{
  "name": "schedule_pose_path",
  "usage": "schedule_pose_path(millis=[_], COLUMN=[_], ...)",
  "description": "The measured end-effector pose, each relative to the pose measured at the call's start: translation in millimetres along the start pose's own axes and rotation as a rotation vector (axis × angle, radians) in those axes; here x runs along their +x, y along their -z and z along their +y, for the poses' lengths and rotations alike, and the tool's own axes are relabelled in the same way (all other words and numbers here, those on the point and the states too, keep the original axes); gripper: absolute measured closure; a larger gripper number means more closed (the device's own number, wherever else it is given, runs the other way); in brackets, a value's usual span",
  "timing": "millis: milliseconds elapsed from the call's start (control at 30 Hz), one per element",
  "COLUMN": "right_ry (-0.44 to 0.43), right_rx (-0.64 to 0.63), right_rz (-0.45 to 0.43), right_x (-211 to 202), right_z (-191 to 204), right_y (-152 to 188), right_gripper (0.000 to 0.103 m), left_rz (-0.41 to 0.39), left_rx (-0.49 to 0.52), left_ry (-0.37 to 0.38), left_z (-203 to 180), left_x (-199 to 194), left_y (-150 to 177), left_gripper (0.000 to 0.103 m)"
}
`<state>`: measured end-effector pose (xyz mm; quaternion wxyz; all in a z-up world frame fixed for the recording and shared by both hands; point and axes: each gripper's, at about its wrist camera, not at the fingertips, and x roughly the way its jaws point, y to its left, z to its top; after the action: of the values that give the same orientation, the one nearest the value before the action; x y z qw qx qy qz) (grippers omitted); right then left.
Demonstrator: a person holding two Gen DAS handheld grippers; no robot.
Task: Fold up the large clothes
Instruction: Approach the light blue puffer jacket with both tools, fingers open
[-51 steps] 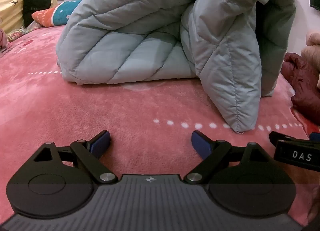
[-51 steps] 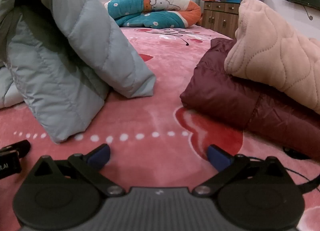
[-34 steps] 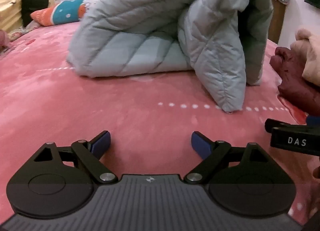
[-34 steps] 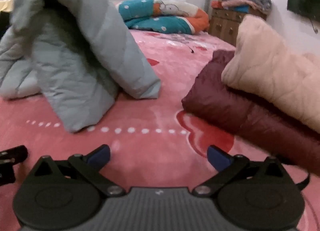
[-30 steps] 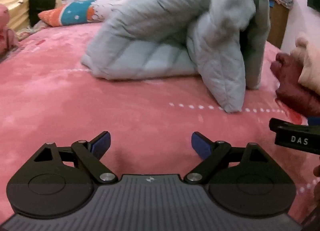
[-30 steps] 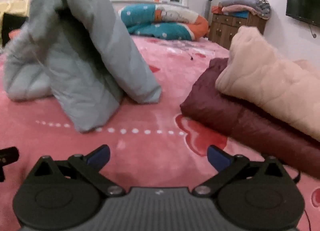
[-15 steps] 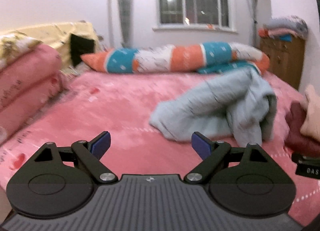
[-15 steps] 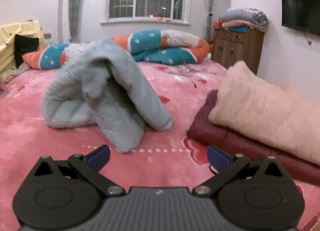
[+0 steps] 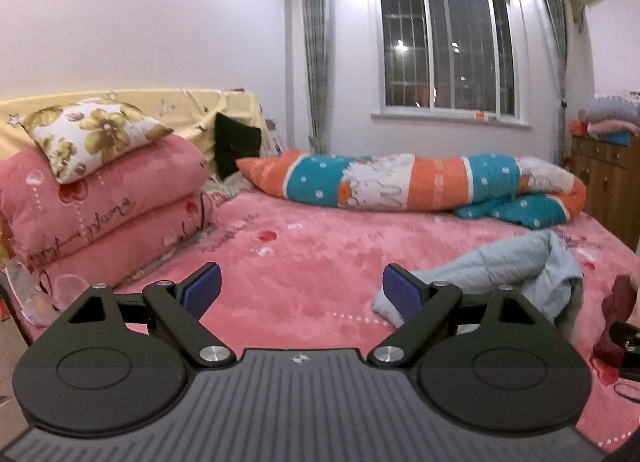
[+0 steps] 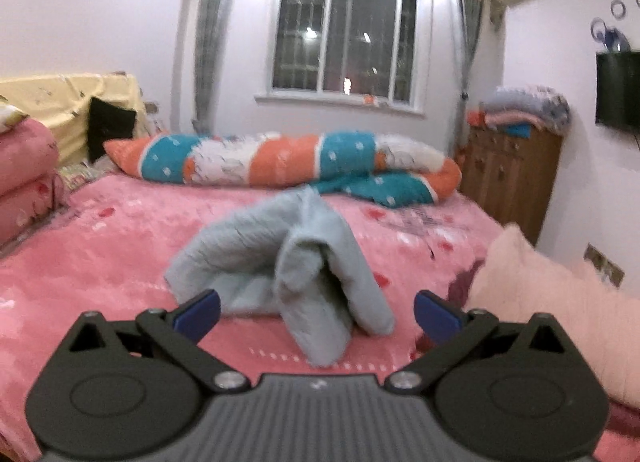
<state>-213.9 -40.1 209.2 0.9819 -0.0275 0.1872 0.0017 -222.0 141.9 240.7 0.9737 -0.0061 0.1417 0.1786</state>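
Left gripper [image 9: 300, 288] and right gripper [image 10: 316, 312] hovering released, 2 jaws spread wide, grey quilted jacket [image 10: 288, 262] lying crumpled on pink bed [image 9: 304, 254]

The left gripper [image 9: 301, 289] hung with fingers spread and empty above the pink bed [image 9: 312, 258]; the crumpled pale blue quilted jacket [image 9: 500, 270] lay right.

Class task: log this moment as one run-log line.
left gripper: open, empty | right gripper: open, empty | grey-blue padded coat: bunched on pink bed, untouched
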Motion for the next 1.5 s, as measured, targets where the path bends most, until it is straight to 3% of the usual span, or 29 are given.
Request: schedule_pose_path(millis=[400, 800, 1500], right_ry=[-0.054, -0.075, -0.017], right_rx=[-0.037, -0.026, 0.034], right_rz=[-0.161, -0.223, -0.121], right_x=[-47.3, -66.2, -38.2], right_z=[19.8, 16.6, -7.4], right_y=[-27.6, -29.9, -4.4], right_gripper=[0.001, 0.001, 0.001], left_rz=[-0.058, -0.061, 0.002], left_rx=[-0.032, -0.025, 0.031], left_ry=[-0.016, 0.026, 0.140], left_z=[-11.5, -16.4, -20.0], left_x=[-11.3, -9.8, -4.8], left_y=[2.5, 10.8, 11.2], left_gripper=[0.000, 0.000, 0.000])
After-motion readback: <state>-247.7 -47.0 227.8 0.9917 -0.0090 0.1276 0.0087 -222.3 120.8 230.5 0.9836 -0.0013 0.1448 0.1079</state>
